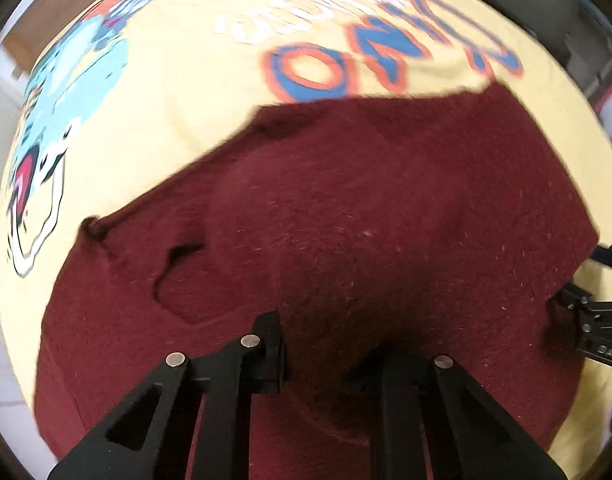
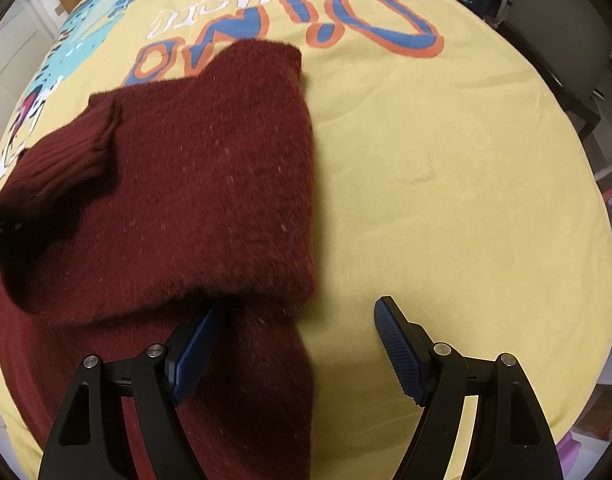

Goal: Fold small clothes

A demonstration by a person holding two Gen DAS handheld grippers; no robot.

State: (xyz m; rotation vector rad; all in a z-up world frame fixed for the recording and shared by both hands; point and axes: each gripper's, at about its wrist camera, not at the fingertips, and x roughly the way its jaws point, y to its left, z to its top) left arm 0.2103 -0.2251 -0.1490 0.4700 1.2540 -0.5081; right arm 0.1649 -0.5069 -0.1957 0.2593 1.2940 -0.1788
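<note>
a yellow sheet point(image 2: 446, 184) printed with blue-and-orange lettering point(image 2: 370, 20) and a teal cartoon dinosaur point(image 1: 66, 92)

Fuzzy maroon knit sweater point(image 2: 210, 184) with ribbed cuff, smooth matt yellow printed cloth point(image 2: 446, 200), matt black plastic right gripper point(image 2: 298, 344), ridged blue pads point(image 2: 398, 356)
</note>
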